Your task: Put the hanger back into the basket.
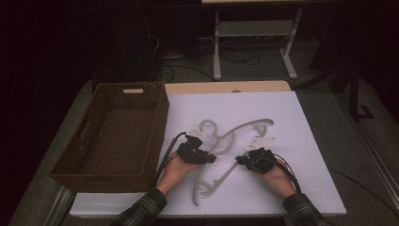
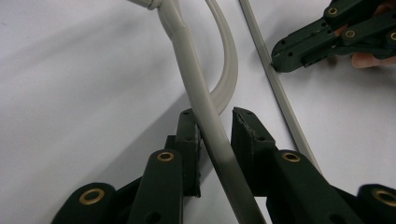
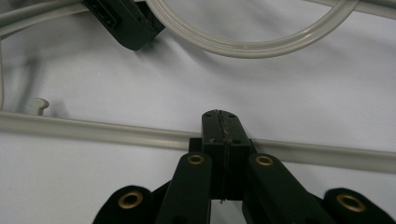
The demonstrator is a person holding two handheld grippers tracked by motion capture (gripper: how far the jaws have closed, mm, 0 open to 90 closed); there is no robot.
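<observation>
Two pale grey plastic hangers lie crossed on the white table cover. In the left gripper view, one hanger's thick arm runs between the jaws of my left gripper. One pad is against it and the other stands a sliver off. My left gripper sits just left of the crossing. The other hanger's straight bar passes under the tips of my right gripper, whose jaws are pressed together with nothing between them. My right gripper is at the right.
A brown wicker basket stands at the table's left, close beside my left hand. The table cover stretches to the right and toward the near edge. A desk frame and cables are on the floor beyond the table.
</observation>
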